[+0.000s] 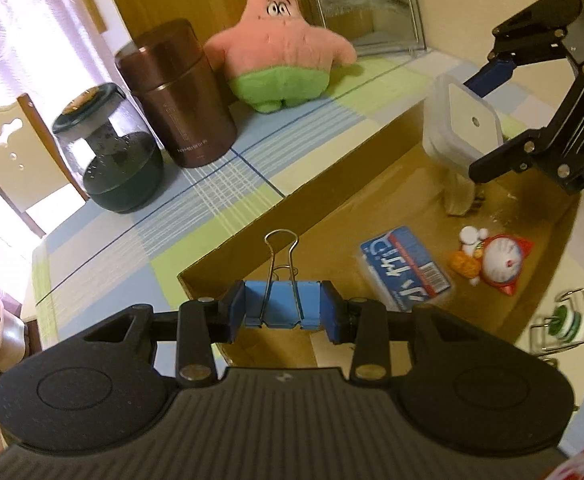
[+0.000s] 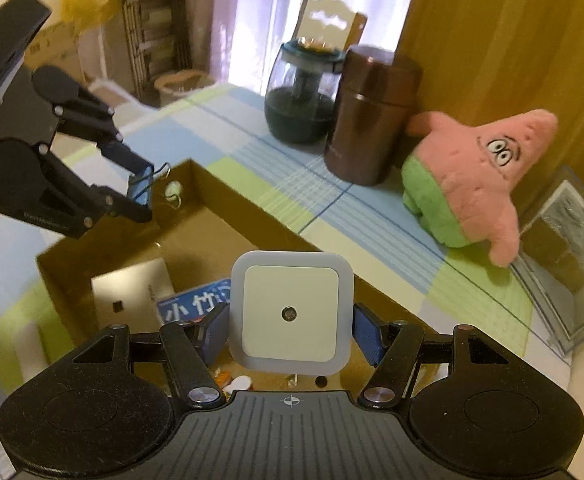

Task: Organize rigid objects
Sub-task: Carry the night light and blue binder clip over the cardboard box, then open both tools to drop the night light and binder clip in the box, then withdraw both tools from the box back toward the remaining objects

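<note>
My left gripper (image 1: 283, 312) is shut on a blue binder clip (image 1: 283, 307), held over the near corner of an open cardboard box (image 1: 332, 168). My right gripper (image 2: 290, 330) is shut on a white square night light (image 2: 290, 312) and holds it above the box (image 2: 227, 196). In the left wrist view the right gripper (image 1: 488, 120) and night light (image 1: 462, 122) hang over the box's far end. In the right wrist view the left gripper (image 2: 141, 196) holds the clip (image 2: 141, 192) over the box's far corner. Inside the box lie a blue card pack (image 1: 406, 268) and a small cat figurine (image 1: 500, 262).
A brown canister (image 1: 179, 96), a dark glass jar (image 1: 109, 152), a pink star plush (image 1: 281, 48) and a glass frame (image 1: 372, 12) stand on the checked tablecloth beyond the box. A wire-framed tape roll (image 1: 564, 320) lies right of the box. A silver flat box (image 2: 131, 292) lies inside the box.
</note>
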Action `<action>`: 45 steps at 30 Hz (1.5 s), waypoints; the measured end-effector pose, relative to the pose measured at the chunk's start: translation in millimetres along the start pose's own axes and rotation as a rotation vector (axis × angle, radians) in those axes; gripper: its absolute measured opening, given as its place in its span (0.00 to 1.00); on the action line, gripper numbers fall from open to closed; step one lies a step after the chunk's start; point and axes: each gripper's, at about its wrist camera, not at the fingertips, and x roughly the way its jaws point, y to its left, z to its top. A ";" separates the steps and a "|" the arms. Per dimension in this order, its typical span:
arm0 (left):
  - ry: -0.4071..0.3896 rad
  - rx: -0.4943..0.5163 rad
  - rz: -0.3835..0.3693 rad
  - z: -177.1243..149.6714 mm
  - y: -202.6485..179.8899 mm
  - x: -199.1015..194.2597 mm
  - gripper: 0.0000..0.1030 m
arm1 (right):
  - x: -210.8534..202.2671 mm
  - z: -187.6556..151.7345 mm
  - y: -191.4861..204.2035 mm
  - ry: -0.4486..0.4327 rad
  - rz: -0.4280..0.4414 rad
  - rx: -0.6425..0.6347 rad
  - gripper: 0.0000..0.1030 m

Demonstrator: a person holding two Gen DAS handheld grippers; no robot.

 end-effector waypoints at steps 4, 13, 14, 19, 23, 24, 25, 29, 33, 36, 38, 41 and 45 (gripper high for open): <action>0.025 0.022 -0.009 1.0 5.5 19.7 0.33 | 20.9 1.2 -5.6 0.033 -0.009 0.008 0.60; 0.056 0.032 -0.008 2.3 8.3 53.4 0.33 | 50.4 3.2 -10.1 0.087 -0.013 0.004 0.60; 0.058 0.033 -0.010 2.3 8.1 56.0 0.33 | 51.7 3.6 -10.2 0.087 -0.015 0.005 0.60; 0.061 0.028 -0.010 0.0 8.1 63.6 0.33 | 60.0 4.0 -9.4 0.095 -0.016 0.005 0.60; 0.064 0.024 -0.015 -1.0 8.0 66.1 0.33 | 63.7 2.4 -8.2 0.093 -0.023 0.012 0.60; 0.063 0.019 -0.018 -1.1 8.2 66.3 0.33 | 63.4 2.4 -8.5 0.086 -0.023 0.017 0.60; 0.063 0.014 -0.019 -1.1 8.5 66.4 0.34 | 63.1 2.7 -8.9 0.081 -0.025 0.023 0.60; 0.062 0.002 -0.007 -0.9 9.0 65.7 0.39 | 60.2 3.8 -9.0 0.064 -0.028 0.031 0.61; 0.049 -0.025 -0.004 -1.0 12.1 59.2 0.39 | 53.9 4.2 -11.4 0.052 -0.038 0.047 0.61; 0.041 -0.054 -0.005 -1.3 15.2 52.6 0.39 | 47.7 3.9 -11.7 0.046 -0.044 0.060 0.61; 0.036 -0.070 0.000 -1.7 15.7 47.8 0.39 | 43.9 4.3 -10.3 0.045 -0.050 0.066 0.61; 0.022 -0.101 0.002 -1.7 15.2 38.7 0.39 | 38.7 3.7 -5.5 0.045 -0.048 0.066 0.61; 0.013 -0.125 0.008 -0.9 11.1 23.6 0.39 | 28.5 2.1 1.2 0.049 -0.048 0.081 0.61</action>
